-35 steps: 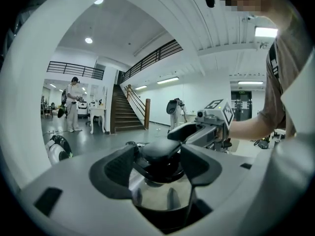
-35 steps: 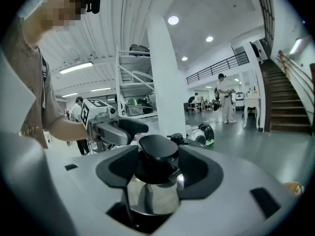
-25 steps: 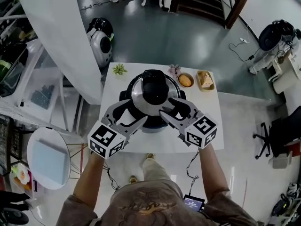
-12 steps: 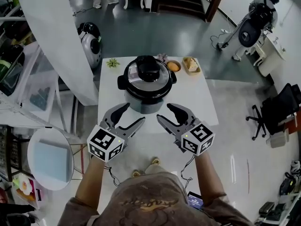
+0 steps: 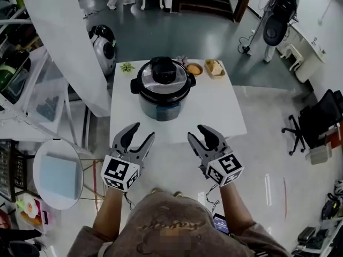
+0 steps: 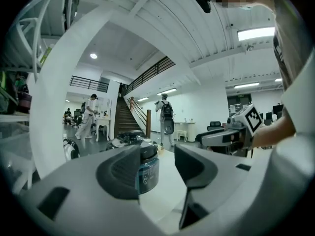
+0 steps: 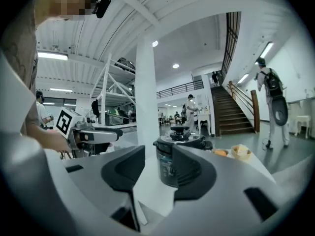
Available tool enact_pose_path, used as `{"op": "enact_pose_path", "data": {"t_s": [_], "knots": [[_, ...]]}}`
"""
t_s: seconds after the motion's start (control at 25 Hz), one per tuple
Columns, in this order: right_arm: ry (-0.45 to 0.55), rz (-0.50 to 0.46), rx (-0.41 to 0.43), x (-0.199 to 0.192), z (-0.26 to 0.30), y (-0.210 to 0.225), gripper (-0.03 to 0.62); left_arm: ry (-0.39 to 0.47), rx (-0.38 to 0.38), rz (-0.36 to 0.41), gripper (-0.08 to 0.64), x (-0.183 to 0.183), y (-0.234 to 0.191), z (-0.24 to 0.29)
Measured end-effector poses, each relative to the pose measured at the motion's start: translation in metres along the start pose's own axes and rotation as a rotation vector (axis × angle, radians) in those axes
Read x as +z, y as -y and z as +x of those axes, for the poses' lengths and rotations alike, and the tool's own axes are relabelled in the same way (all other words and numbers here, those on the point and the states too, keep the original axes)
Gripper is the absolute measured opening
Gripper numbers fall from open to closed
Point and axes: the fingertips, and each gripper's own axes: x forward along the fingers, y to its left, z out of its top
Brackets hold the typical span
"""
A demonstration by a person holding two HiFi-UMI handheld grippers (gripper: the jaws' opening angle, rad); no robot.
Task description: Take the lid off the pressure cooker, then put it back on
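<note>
Round dark pressure cooker (image 5: 161,108) with a bluish-grey body stands upright on the far half of the square white table (image 5: 217,114). Its shiny steel lid (image 5: 179,83), with a black centre knob and black side handles, sits flat on the cooker and looks seated all round. Whether it is locked, cannot tell. Nothing touches it.

Left gripper (image 5: 142,131), grey with black pads and a marker cube, is on the near side of the cooker and to its left, over the table's near edge, well apart from it. Its jaws are apart and have just been closing a bit, with nothing between the pads. Its own view only sights the cooker far off through the gap.

Right gripper (image 5: 197,133), same build, is on the near side of the cooker and to its right, also well apart. Its jaws are apart, have just been closing too, and are empty. The cooker shows beyond the gap, not in it.

Behind the cooker are a small green plant (image 5: 127,67) at its left rear, and a small bowl with orange contents (image 5: 194,68) and a shallow tan tray of food (image 5: 215,67) at its right rear.

Progress, judged: the lid is on, and both grippers are free and clear of the cooker. That fits either the task finished (lid off, then back on) or not begun, and these pictures don't say which. If finished, nothing is left. If not, what's left is to reach in, grip the lid, lift it off and reseat it.
</note>
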Motion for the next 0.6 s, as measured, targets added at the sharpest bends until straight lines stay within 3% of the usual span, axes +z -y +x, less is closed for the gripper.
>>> {"op": "enact_pose_path", "data": {"t_s": [0.16, 0.36, 0.6], "knots": [[0.015, 0.068, -0.066, -0.017, -0.028, 0.012, 0.115, 0.000, 0.049, -0.050, 0.124, -0.014, 0.012, -0.007], [-0.001, 0.075, -0.092, -0.043, -0.040, 0.010, 0.051, -0.003, 0.109, -0.052, 0.021, -0.035, 0.022, -0.014], [-0.023, 0.073, -0.133, -0.069, -0.048, 0.015, -0.002, -0.017, 0.159, -0.078, 0.005, -0.055, 0.028, -0.021]]}}
